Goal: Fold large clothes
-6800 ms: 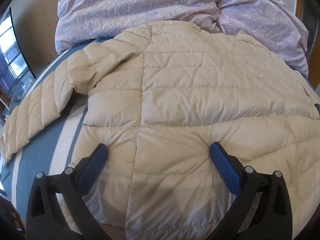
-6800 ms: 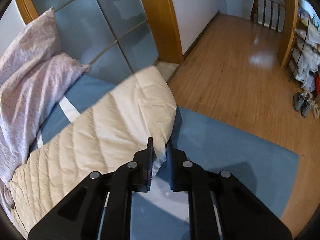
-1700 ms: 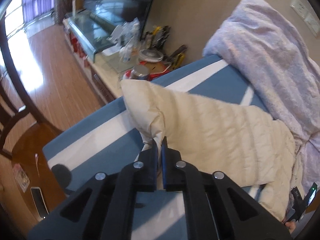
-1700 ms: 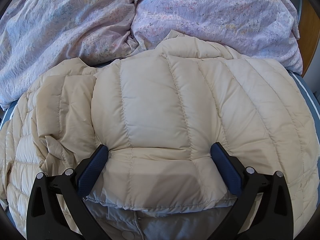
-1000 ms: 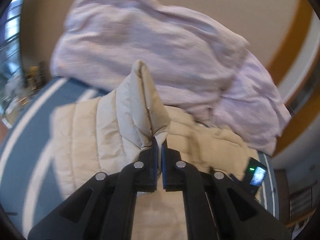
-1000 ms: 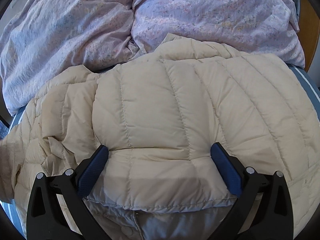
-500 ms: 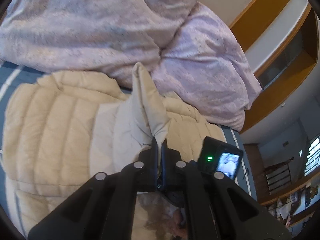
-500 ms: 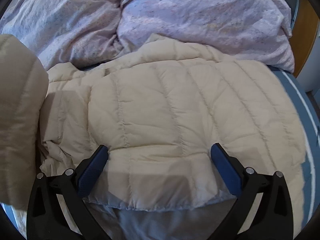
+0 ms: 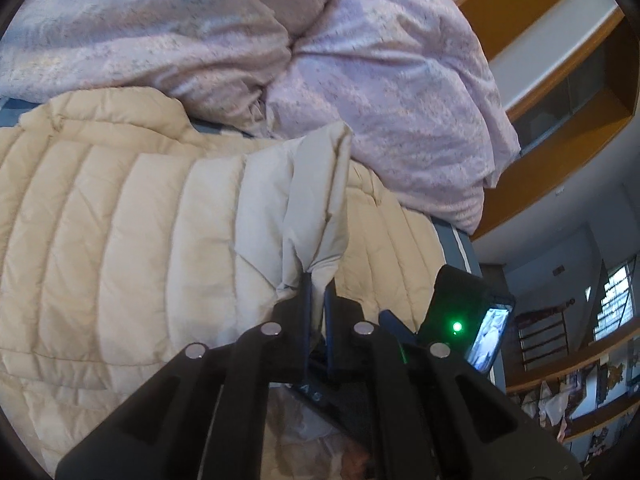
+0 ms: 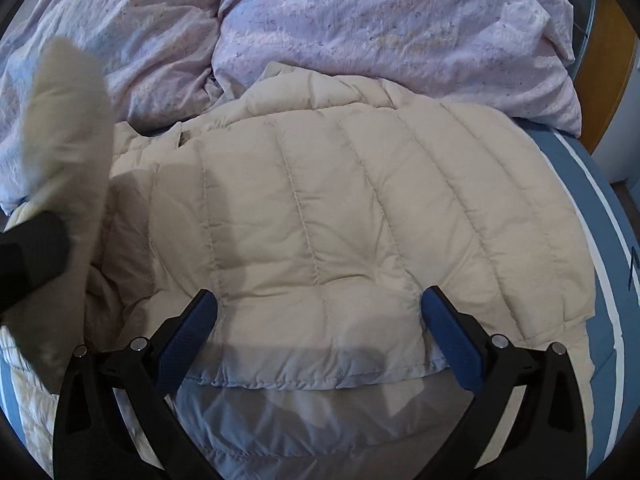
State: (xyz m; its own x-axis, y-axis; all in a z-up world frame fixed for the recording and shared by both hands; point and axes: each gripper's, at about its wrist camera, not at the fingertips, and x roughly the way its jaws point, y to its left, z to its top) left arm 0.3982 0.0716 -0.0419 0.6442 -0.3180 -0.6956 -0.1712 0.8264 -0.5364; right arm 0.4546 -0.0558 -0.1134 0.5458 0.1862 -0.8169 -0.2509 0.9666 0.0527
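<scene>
A cream quilted puffer jacket (image 10: 340, 208) lies spread on the blue bed; it also shows in the left wrist view (image 9: 120, 240). My left gripper (image 9: 318, 280) is shut on the cuff of the jacket's sleeve (image 9: 316, 200) and holds it raised over the jacket's body. That sleeve (image 10: 68, 184) appears blurred at the left of the right wrist view. My right gripper (image 10: 320, 312) is open, its blue pads (image 10: 188, 332) resting on the folded jacket near its hem, holding nothing. The right gripper's camera unit (image 9: 468, 316) shows beside the left gripper.
A crumpled lilac duvet (image 10: 360, 20) is heaped behind the jacket, also in the left wrist view (image 9: 280, 40). Blue sheet with a white stripe (image 10: 600, 208) marks the bed's right edge. A wooden door frame (image 9: 560, 80) and railings stand beyond.
My left gripper has carried the sleeve from the bed's left side across over the jacket's body, toward my right gripper. The right gripper has stayed open on the jacket.
</scene>
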